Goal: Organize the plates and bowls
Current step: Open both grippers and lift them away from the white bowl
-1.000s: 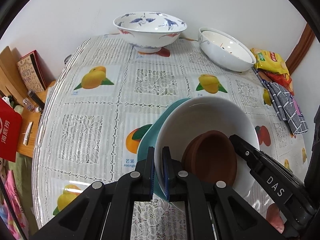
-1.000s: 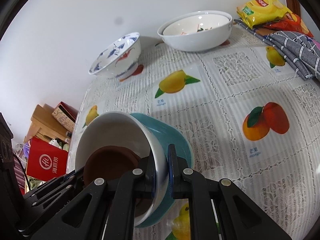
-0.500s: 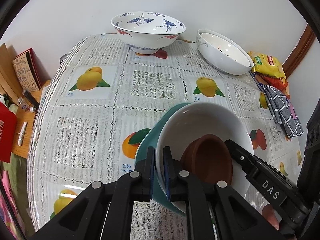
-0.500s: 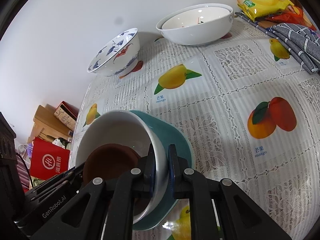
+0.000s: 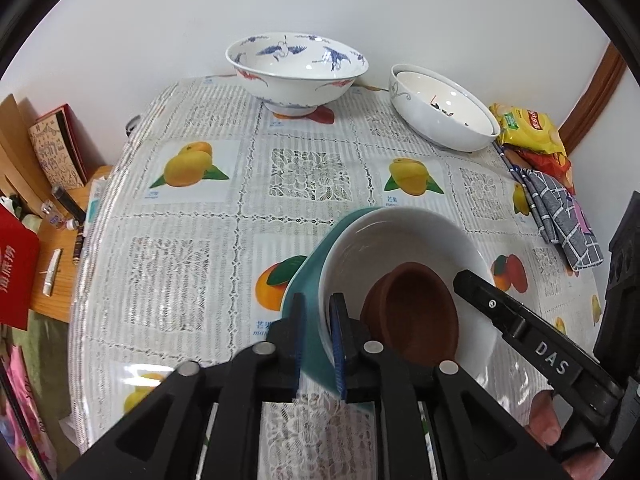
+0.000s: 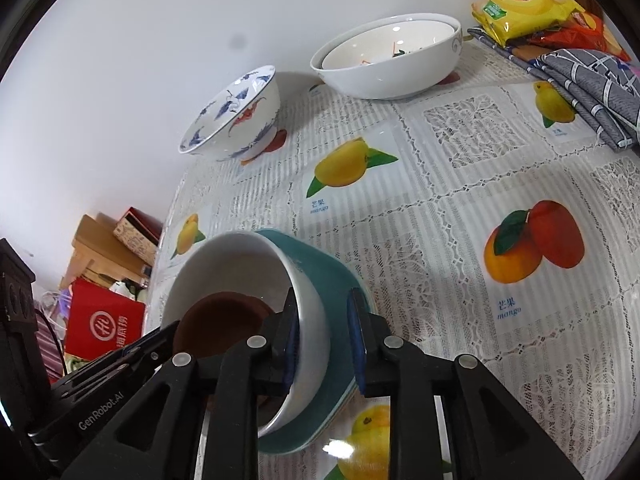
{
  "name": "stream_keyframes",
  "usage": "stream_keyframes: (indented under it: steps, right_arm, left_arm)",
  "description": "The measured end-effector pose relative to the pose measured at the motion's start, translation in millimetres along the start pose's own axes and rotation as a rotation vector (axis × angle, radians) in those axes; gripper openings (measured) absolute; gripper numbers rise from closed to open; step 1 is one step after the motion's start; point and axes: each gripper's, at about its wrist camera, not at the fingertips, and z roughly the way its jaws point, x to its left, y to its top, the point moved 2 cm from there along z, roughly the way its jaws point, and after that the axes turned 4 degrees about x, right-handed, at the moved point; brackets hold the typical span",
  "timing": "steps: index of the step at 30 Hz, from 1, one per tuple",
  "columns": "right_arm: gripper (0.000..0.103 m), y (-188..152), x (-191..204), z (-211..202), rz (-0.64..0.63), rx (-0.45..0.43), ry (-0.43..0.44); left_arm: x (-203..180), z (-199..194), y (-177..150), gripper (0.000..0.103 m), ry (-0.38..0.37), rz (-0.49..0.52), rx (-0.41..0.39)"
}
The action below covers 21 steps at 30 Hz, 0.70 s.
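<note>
A stack stands near the table's front edge: a teal plate (image 5: pixel 306 280) (image 6: pixel 340 280), a white bowl (image 5: pixel 400 240) (image 6: pixel 312 308) in it, and a small brown bowl (image 5: pixel 412 308) (image 6: pixel 220 320) inside that. My left gripper (image 5: pixel 318 332) straddles the left rims of the plate and white bowl, jaws slightly parted. My right gripper (image 6: pixel 322 336) straddles the right rims, jaws clearly spread and off the rims. A blue-crane patterned bowl (image 5: pixel 296 68) (image 6: pixel 236 116) and a large white bowl (image 5: pixel 444 108) (image 6: pixel 388 60) with another nested in it stand at the back.
The fruit-print tablecloth (image 5: pixel 200 208) (image 6: pixel 500 184) covers the table. Yellow snack bags (image 5: pixel 528 128) (image 6: pixel 520 0) and a grey checked cloth (image 5: pixel 560 208) (image 6: pixel 592 80) lie at the right edge. A side shelf with boxes and a red bag (image 5: pixel 16 264) (image 6: pixel 104 324) stands left.
Both grippers' jaws have opened wider around the stack's rims, the right one most. The stack now rests on the table. The cameras have drawn back slightly.
</note>
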Motion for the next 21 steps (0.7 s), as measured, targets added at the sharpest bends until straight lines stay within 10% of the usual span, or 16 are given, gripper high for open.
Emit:
stream_keyframes:
  steps: [21]
  right_arm:
    - [0.036,-49,0,-100,-0.171,-0.134,-0.080]
  left_arm:
    - [-21,-69,-61,0.035,-0.049,0.025,-0.033]
